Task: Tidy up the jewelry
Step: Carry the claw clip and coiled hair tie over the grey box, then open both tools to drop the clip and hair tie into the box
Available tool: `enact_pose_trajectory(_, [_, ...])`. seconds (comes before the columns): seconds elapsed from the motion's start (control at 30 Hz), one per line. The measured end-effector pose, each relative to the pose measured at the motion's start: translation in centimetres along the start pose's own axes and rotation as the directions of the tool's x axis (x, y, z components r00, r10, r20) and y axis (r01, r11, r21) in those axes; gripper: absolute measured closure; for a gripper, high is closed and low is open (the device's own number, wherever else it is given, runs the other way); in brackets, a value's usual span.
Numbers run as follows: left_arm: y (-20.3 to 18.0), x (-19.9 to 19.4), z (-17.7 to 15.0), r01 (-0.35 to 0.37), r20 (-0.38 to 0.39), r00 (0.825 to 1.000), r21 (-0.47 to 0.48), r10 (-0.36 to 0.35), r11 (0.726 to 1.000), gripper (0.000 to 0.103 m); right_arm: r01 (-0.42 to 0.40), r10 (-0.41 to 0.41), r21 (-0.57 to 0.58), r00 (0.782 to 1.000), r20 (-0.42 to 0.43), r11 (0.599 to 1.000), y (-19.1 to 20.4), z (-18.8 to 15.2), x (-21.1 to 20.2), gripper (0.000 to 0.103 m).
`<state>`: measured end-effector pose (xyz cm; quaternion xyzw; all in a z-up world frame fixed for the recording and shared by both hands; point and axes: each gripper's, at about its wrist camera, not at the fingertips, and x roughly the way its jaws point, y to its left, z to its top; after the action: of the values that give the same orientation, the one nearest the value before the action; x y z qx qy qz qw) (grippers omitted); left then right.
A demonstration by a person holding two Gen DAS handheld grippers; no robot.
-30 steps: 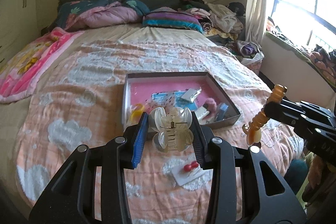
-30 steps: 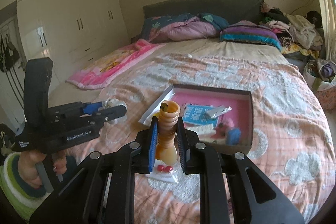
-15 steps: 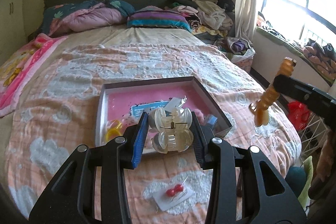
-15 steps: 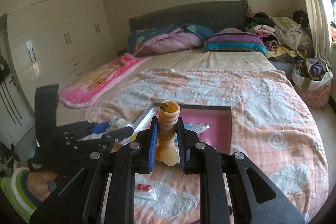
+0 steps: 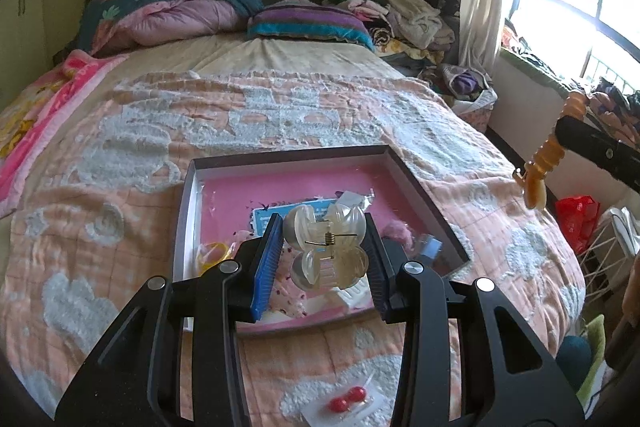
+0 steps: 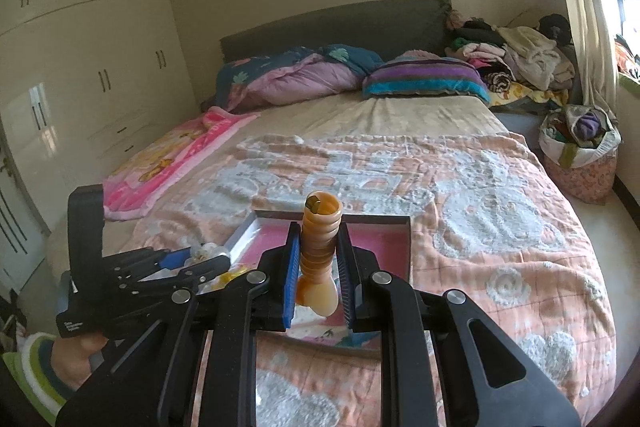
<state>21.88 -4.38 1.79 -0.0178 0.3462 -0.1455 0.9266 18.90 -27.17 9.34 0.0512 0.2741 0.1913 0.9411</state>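
My left gripper (image 5: 325,251) is shut on a clear plastic claw hair clip (image 5: 328,247) and holds it above the near part of an open box with a pink lining (image 5: 280,183) on the bed. My right gripper (image 6: 319,269) is shut on an orange ridged hair clip (image 6: 320,251) and holds it above the same box (image 6: 402,239). The orange clip also shows at the right of the left wrist view (image 5: 544,163). The left gripper also shows in the right wrist view (image 6: 192,263). The box holds a yellow ring (image 5: 214,253), a blue card (image 5: 276,217) and other small items.
A card with two red bead earrings (image 5: 346,401) lies on the orange blanket (image 5: 120,227) in front of the box. Pillows (image 5: 308,23) and piled clothes (image 5: 404,15) lie at the bed's head. A bag of clothes (image 6: 580,143) stands by the window side.
Both grippers have moved forward over the bed with their clips. The left one now hangs over the box's near part; the earring card has slid towards the bottom of its view.
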Motion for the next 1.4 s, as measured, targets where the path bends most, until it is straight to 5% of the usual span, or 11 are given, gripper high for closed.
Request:
enact_pose_trajectory(0.83, [1.2, 7.6, -1.6, -0.012, -0.126, 0.992, -0.018, 0.009, 1.0, 0.072, 0.161, -0.164, -0.032, 0.962, -0.217, 0.986, -4.9, -5.0, 11.8, 0.086])
enact_pose_trajectory(0.97, [1.0, 7.1, -1.5, -0.025, -0.118, 0.993, -0.009, 0.024, 1.0, 0.063, 0.157, -0.16, -0.029, 0.96, -0.229, 0.987, -5.0, -5.5, 12.4, 0.086])
enact_pose_trajectory(1.2, [0.9, 6.0, -1.3, -0.028, -0.107, 0.994, -0.014, 0.027, 0.999, 0.063, 0.131, -0.138, -0.047, 0.964, -0.227, 0.99, -4.1, -5.3, 12.0, 0.085])
enact_pose_trajectory(1.4, [0.7, 4.7, -1.1, -0.033, -0.089, 0.996, -0.012, 0.032, 0.999, 0.063, 0.115, -0.121, -0.042, 0.97, -0.209, 0.992, -3.4, -4.8, 10.5, 0.074])
